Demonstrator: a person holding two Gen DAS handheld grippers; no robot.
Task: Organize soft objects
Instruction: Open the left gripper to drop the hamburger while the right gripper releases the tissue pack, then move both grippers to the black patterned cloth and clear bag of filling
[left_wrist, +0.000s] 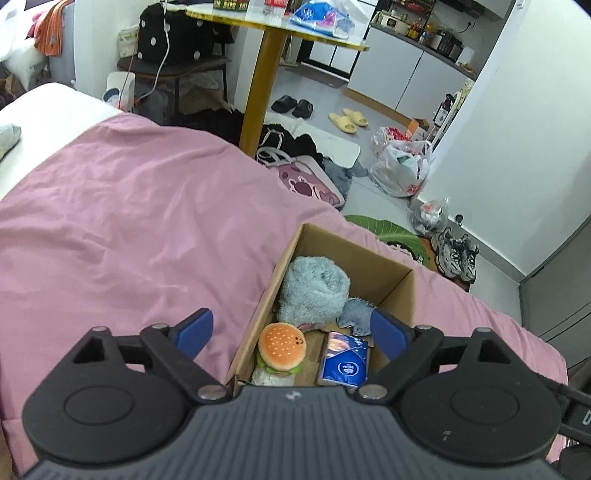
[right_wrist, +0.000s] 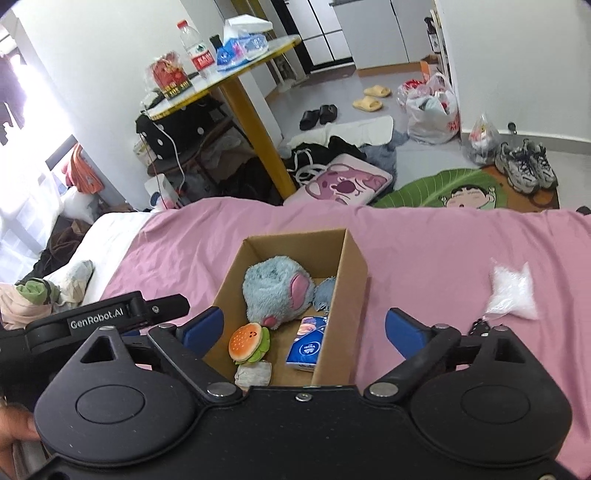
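Observation:
An open cardboard box (left_wrist: 397, 284) (right_wrist: 356, 266) rests on the pink bedspread (left_wrist: 129, 221) (right_wrist: 443, 251). Inside lie a fluffy blue plush toy (left_wrist: 314, 291) (right_wrist: 271, 291), a burger plush (left_wrist: 282, 349) (right_wrist: 249, 341), a blue tissue pack (left_wrist: 345, 363) (right_wrist: 306, 345) and a small whitish packet (right_wrist: 253, 373). My left gripper (left_wrist: 291, 332) hovers open above the box's near end, holding nothing. My right gripper (right_wrist: 304, 326) is open too, straddling the box's right wall. A white fluffy bag (right_wrist: 511, 291) lies on the spread to the right of the box.
Beyond the bed stand a yellow-legged round table (left_wrist: 258, 85) (right_wrist: 255, 122) and a pink printed bag (left_wrist: 314, 181) (right_wrist: 343, 182); slippers, shopping bags and sneakers (right_wrist: 526, 166) are on the floor. Clothes (right_wrist: 33, 291) are piled at the bed's left. The other gripper's body (right_wrist: 103, 314) shows at lower left.

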